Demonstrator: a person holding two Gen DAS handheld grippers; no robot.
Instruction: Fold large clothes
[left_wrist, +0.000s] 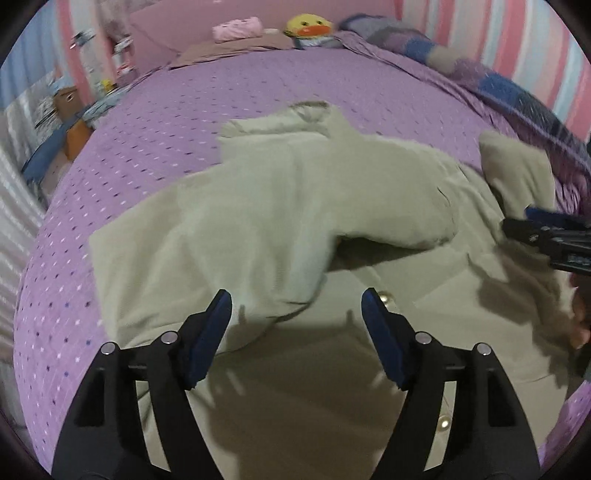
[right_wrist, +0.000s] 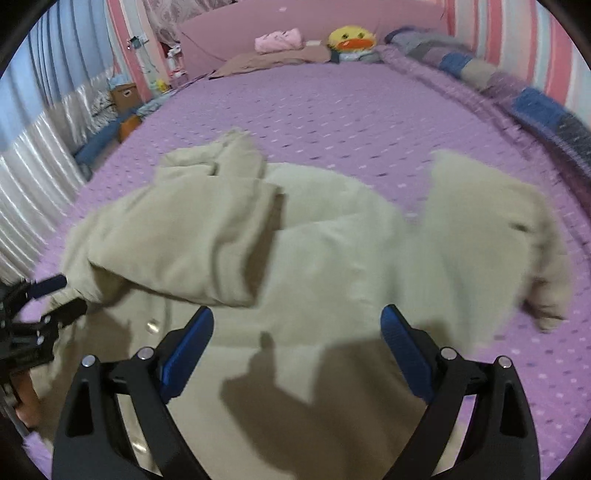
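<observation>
I hold both the left claw (left_wrist: 295, 314) and right claw (right_wrist: 297, 328) open and empty above the beige coat (left_wrist: 280, 206), spread on the bed (left_wrist: 258, 85) with one sleeve (right_wrist: 192, 236) folded across, so I judge the other sleeve (right_wrist: 491, 229) is due next.

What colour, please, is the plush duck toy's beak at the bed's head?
Orange, on the yellow plush duck toy; the right wrist view shows it best.

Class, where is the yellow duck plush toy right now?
The yellow duck plush toy sits at the bed's far end, against the pink headboard, right of the pink bundle.
</observation>
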